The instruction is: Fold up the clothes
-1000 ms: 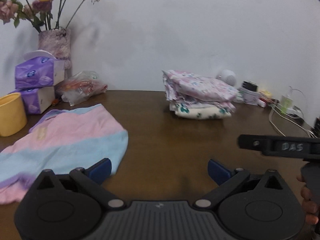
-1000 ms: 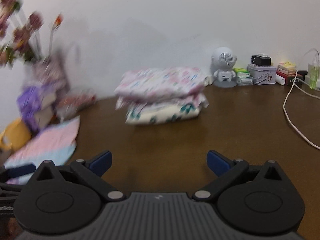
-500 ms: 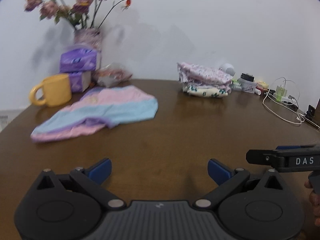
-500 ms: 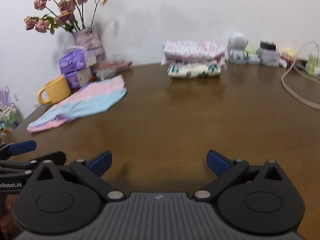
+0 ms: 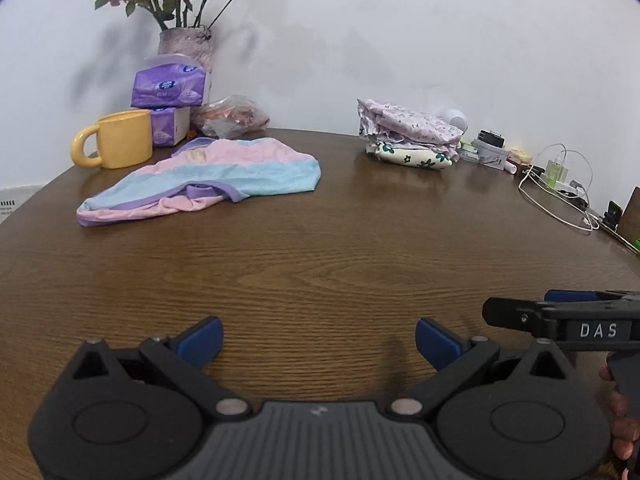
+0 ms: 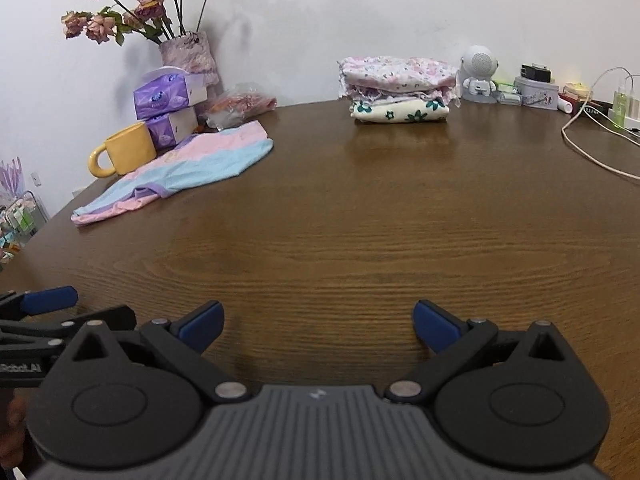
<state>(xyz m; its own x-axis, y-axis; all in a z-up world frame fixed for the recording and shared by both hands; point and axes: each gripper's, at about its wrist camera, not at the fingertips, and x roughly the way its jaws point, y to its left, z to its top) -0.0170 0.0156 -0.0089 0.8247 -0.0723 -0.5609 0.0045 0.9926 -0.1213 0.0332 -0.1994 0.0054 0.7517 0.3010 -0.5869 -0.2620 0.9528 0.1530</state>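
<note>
The left gripper (image 5: 318,340) and right gripper (image 6: 317,326) are held low over the bare near part of the table (image 5: 320,256), each with jaws spread wide and nothing between them. Farther off, a striped garment (image 5: 208,176) is seen lying unfolded at the left, beside a mug (image 5: 116,146). A folded stack (image 6: 396,88) is set near the wall.

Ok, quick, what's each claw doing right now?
Left claw: open, holding nothing, above the bare table.
Right claw: open, holding nothing.
</note>
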